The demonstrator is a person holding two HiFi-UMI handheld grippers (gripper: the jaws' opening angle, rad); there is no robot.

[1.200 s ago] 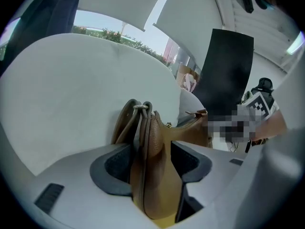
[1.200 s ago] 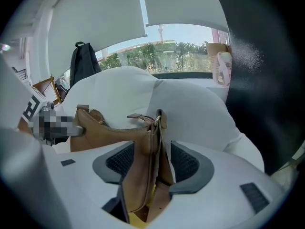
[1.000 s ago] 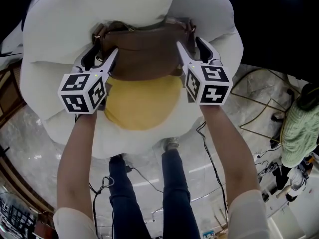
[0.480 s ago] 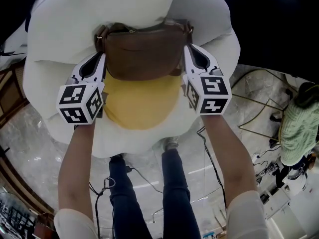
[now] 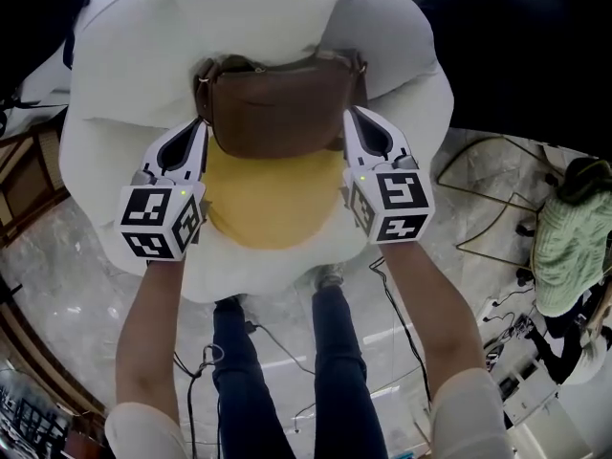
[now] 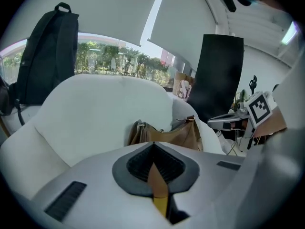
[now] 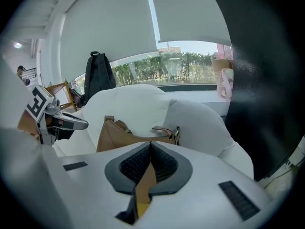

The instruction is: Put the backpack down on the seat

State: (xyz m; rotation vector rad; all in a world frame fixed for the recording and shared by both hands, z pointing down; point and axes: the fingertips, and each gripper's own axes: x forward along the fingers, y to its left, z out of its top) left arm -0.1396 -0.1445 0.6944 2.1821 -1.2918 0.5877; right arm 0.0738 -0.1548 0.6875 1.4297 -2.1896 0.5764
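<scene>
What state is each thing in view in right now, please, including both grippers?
Left gripper: jaws just closed, shut, nothing between them.
Right gripper: jaws just closed, shut, empty.
Brown handbag: upright on the white chair, ungripped.
Yellow seat cushion: handbag resting at its rear.
Black backpack: upright behind the chair.

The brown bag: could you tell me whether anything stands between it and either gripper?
Nothing visible does. The brown bag rests on the seat; the left gripper and right gripper, jaws just closed and empty, flank it.
</scene>
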